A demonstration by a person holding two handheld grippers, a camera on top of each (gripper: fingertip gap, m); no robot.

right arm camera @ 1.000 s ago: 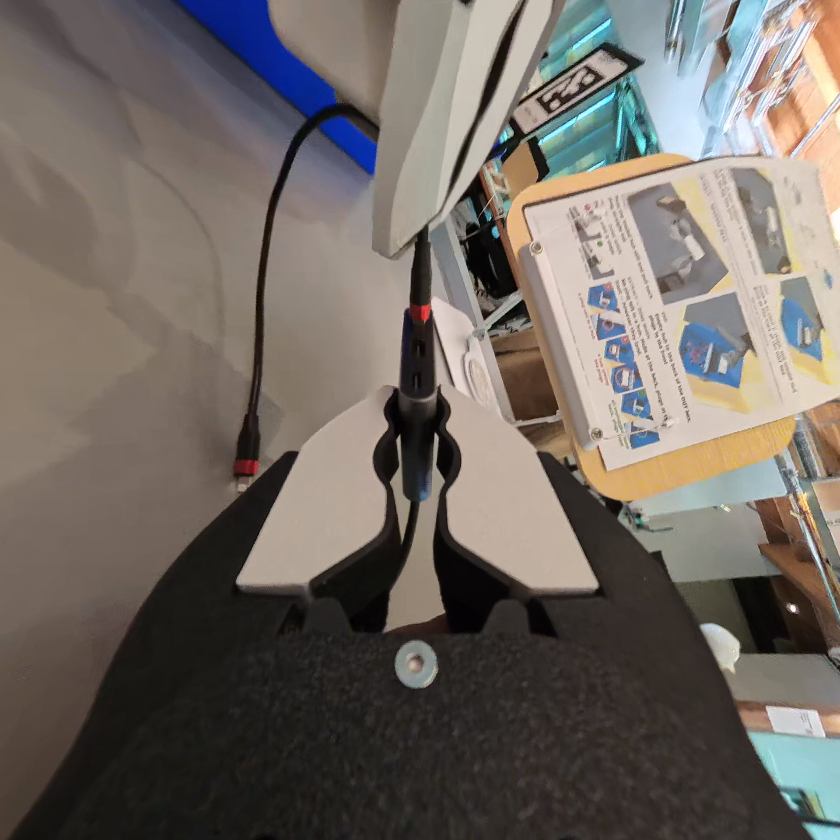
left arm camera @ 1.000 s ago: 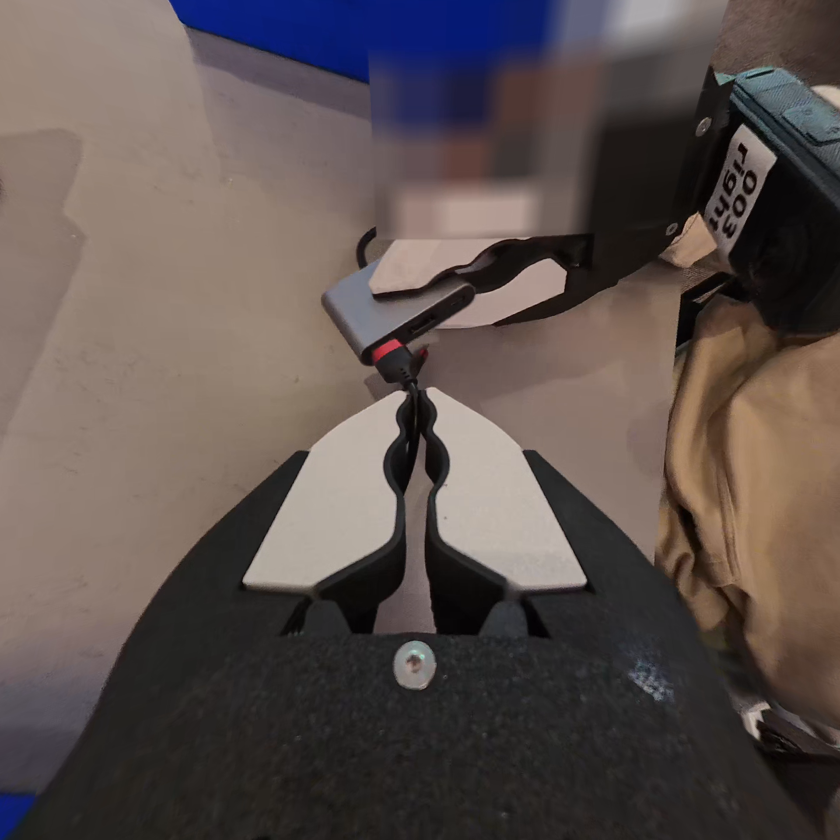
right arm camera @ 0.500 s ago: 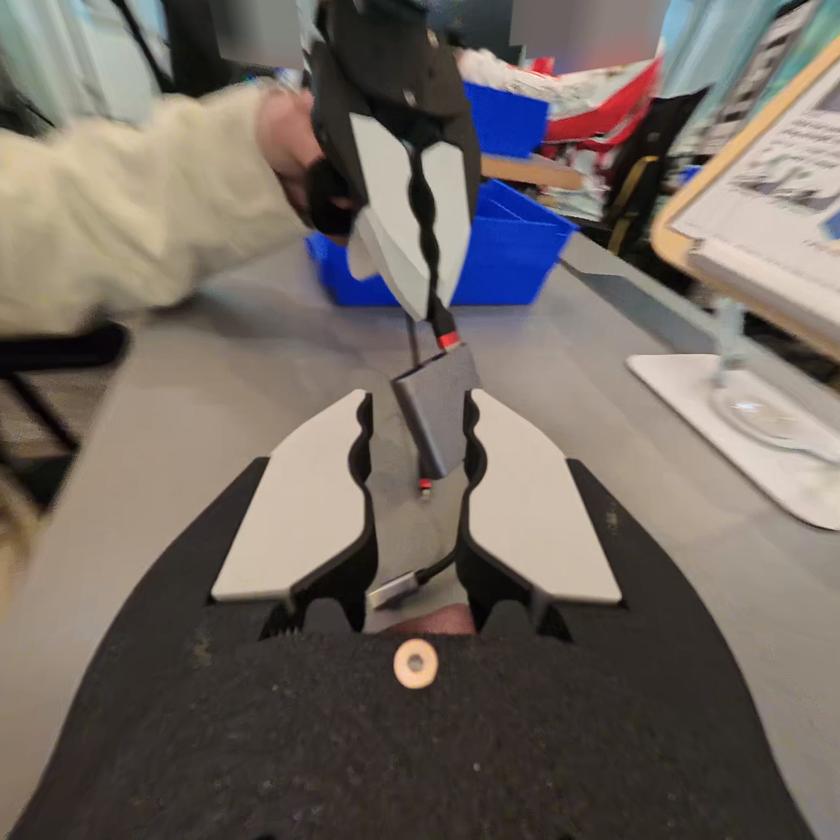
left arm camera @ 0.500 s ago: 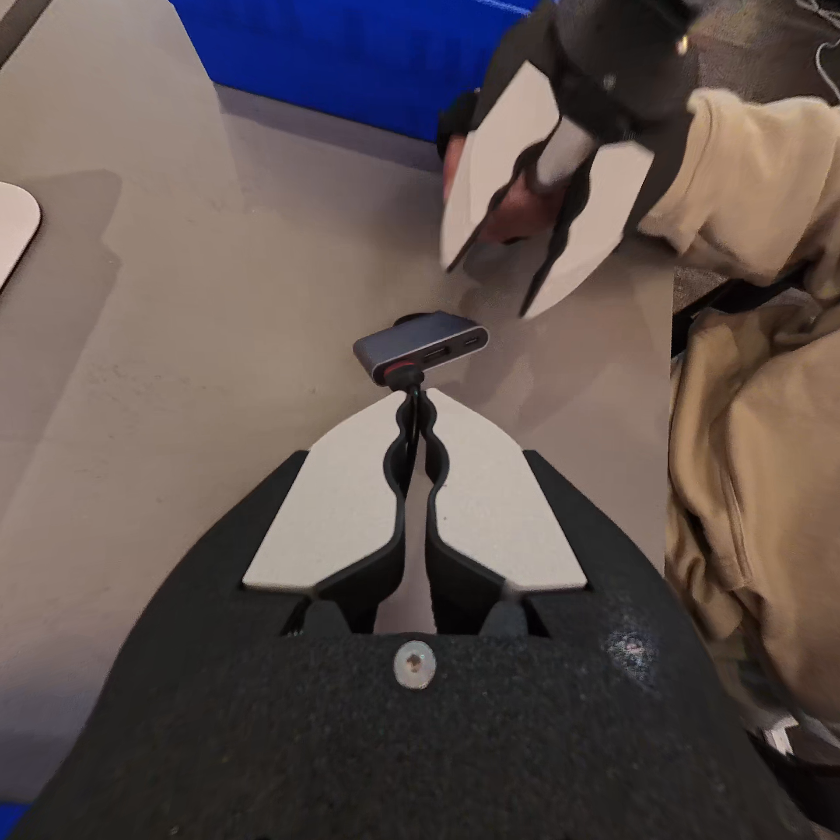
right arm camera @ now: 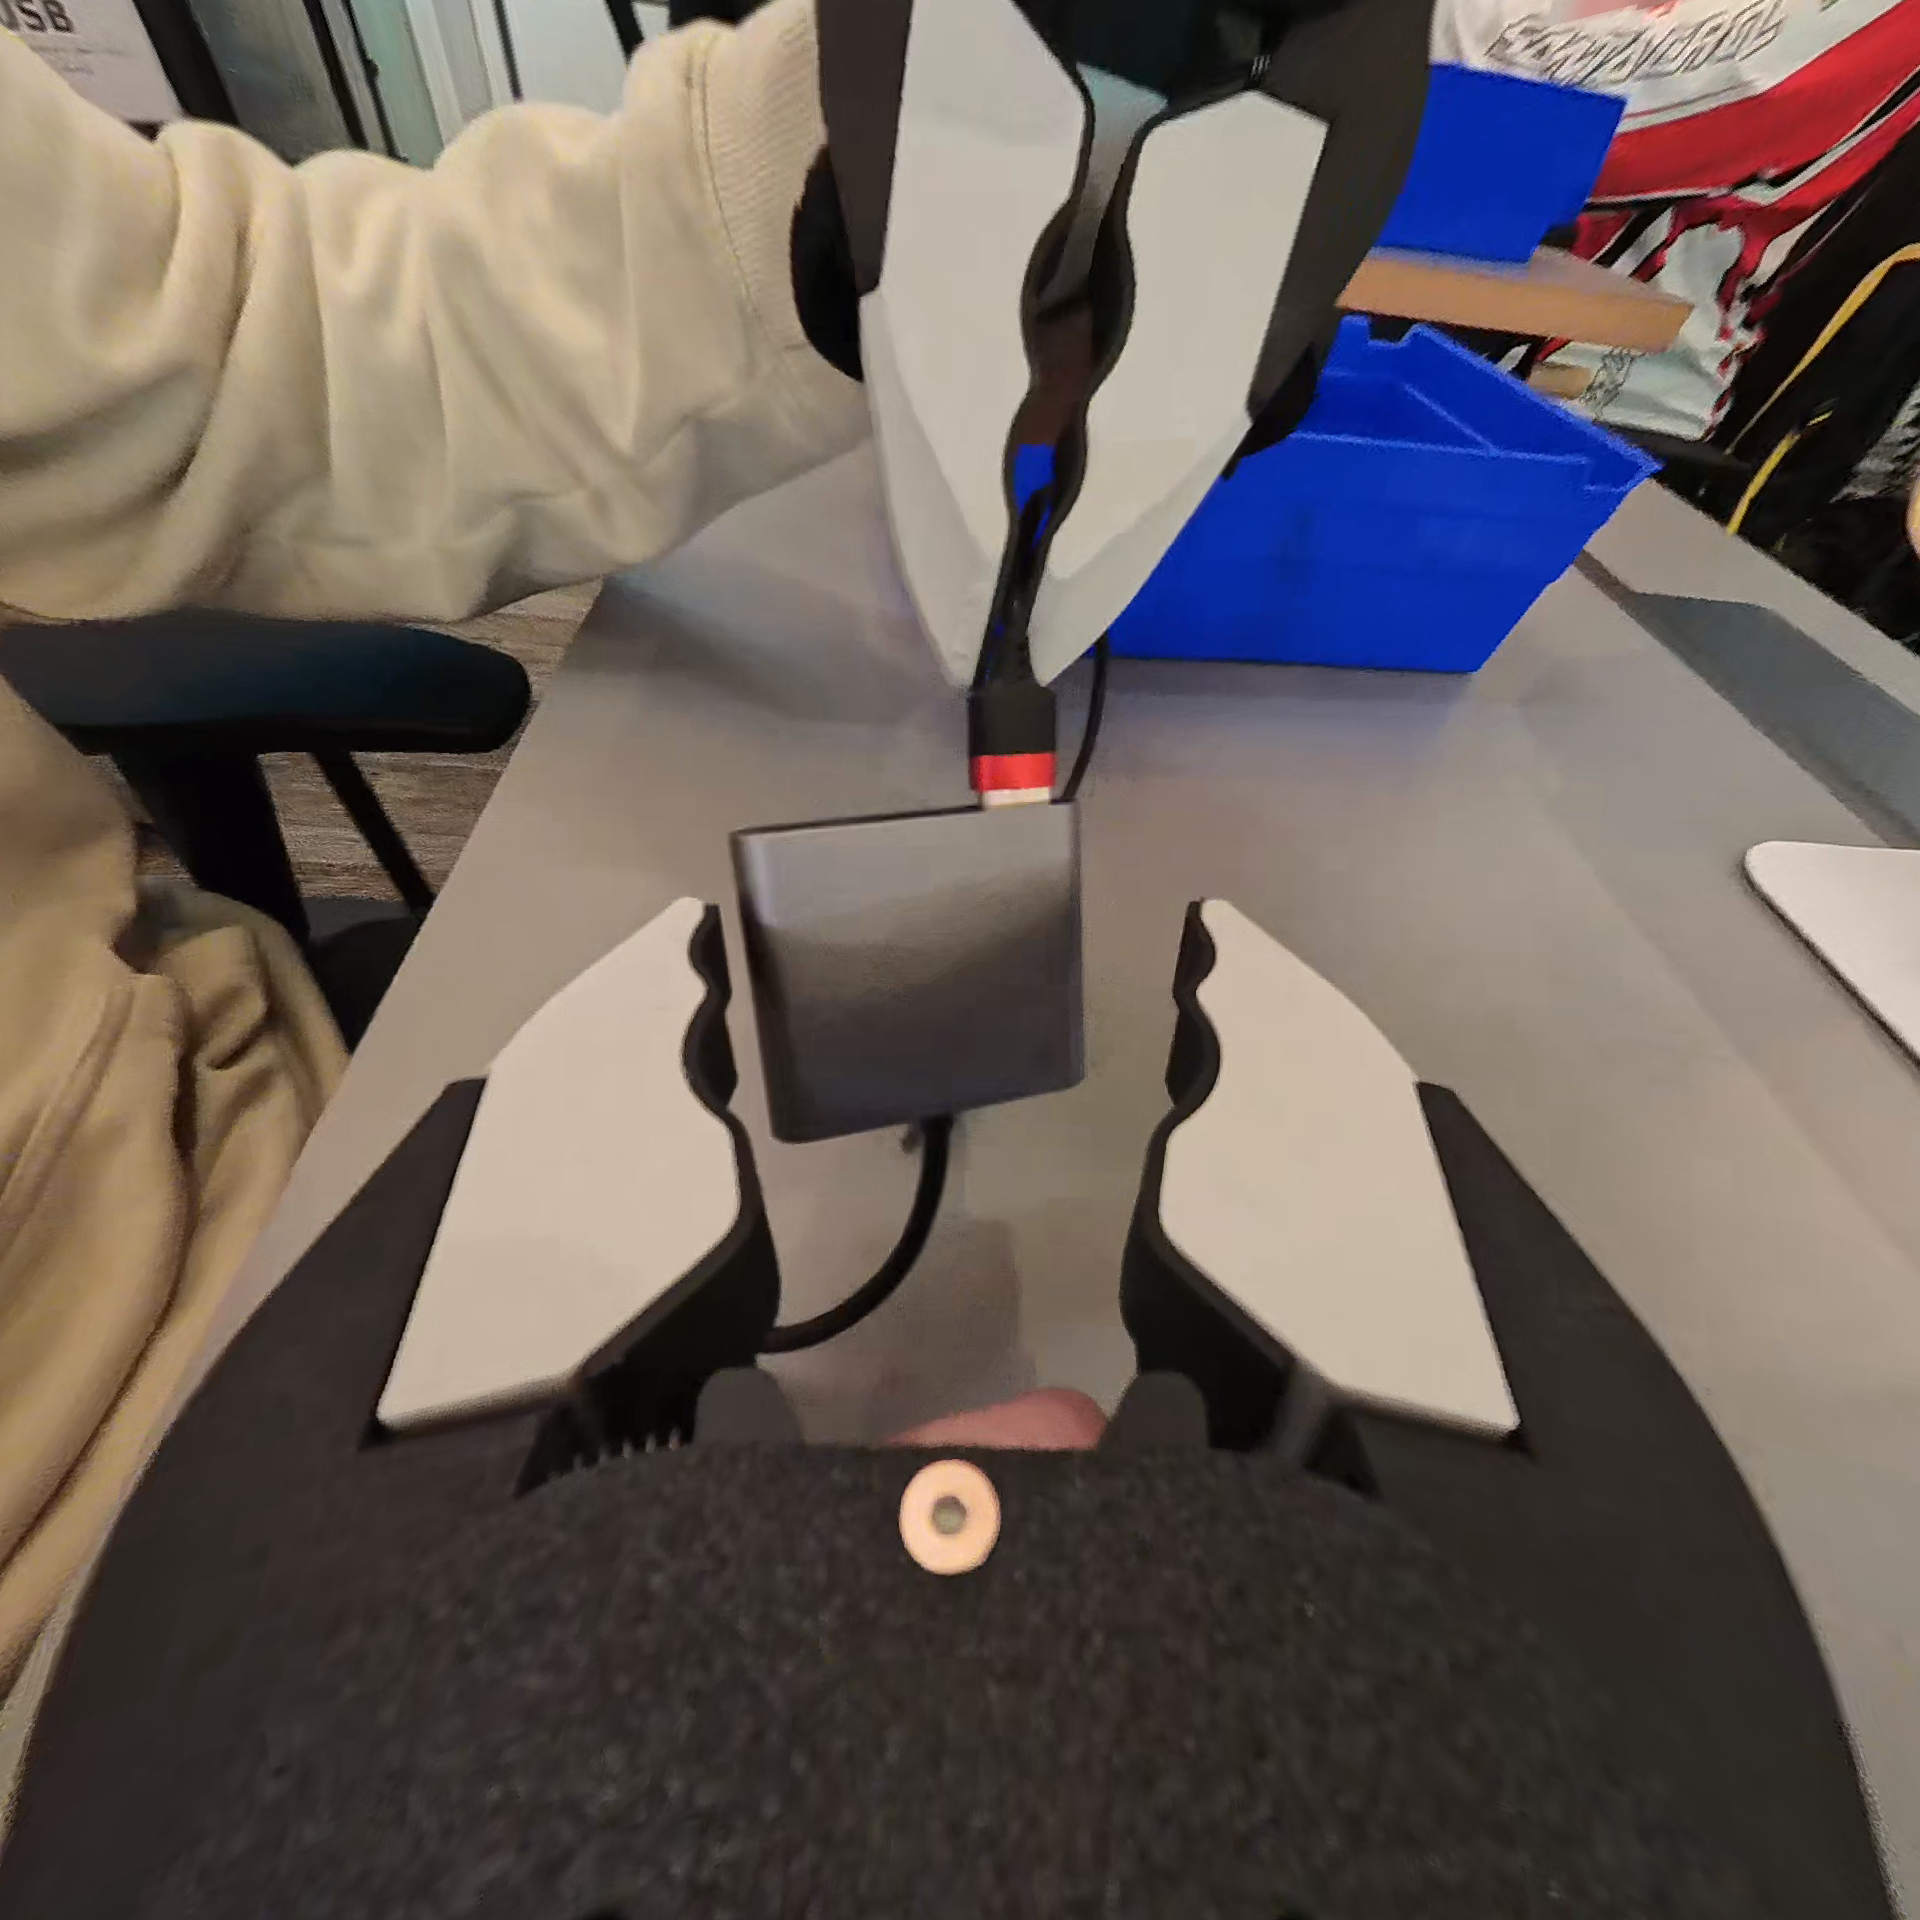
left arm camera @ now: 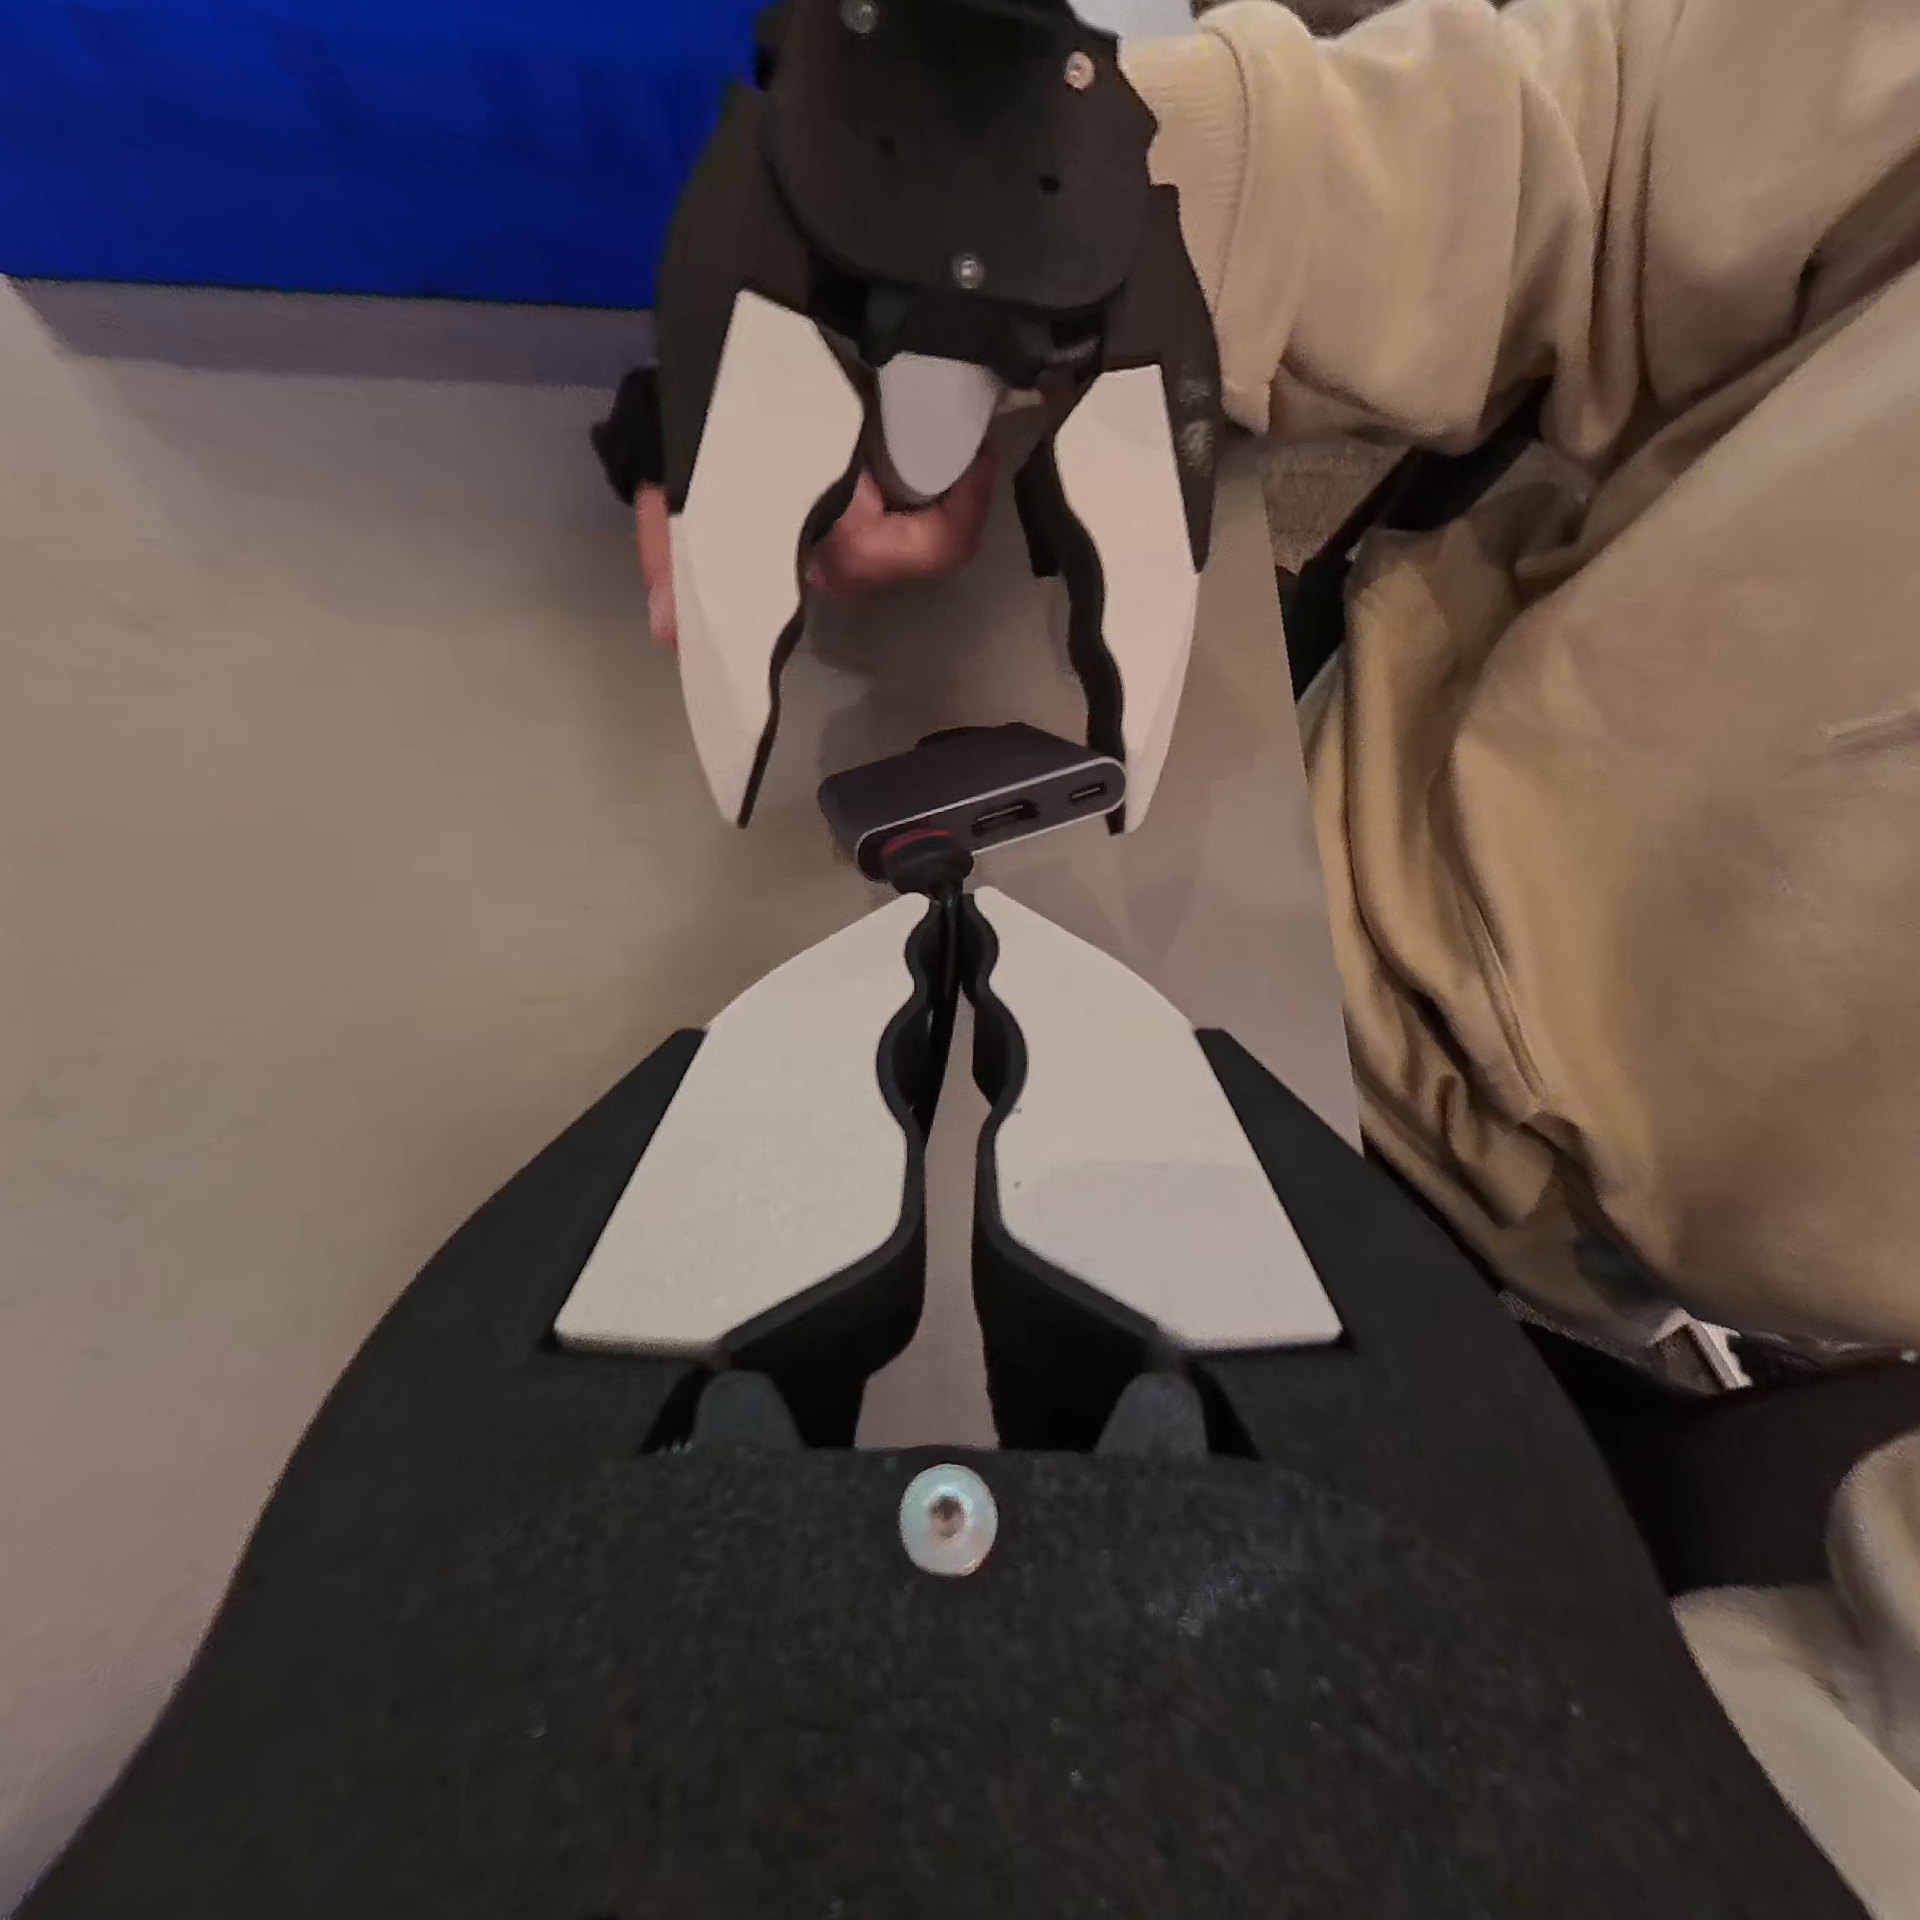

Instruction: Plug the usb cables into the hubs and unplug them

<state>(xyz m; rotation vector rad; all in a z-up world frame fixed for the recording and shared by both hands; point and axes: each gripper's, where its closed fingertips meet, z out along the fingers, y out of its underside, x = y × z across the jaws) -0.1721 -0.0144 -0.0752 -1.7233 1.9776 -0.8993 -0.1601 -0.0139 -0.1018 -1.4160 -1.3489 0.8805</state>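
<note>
A grey USB hub lies flat at table height between the open fingers of my right gripper, which do not touch it. I cannot tell whether the hub rests on the table. Its own black lead curls back toward my right gripper. My left gripper is shut on a black cable just behind its red-banded plug, which sits in a port at the hub's corner. In the right wrist view the left gripper comes down from above onto the plug. The right gripper faces it in the left wrist view.
A grey table carries a blue bin at the back and a white stand base at the right. A person's beige sleeve and a dark chair arm are at the left, by the table edge. Only a small space, under 4 cm, lies between the two pairs of fingers.
My right gripper has let go of the hub, opened wide and swung round to face the left gripper. The hub has turned flat. My left gripper stays shut on the cable.
</note>
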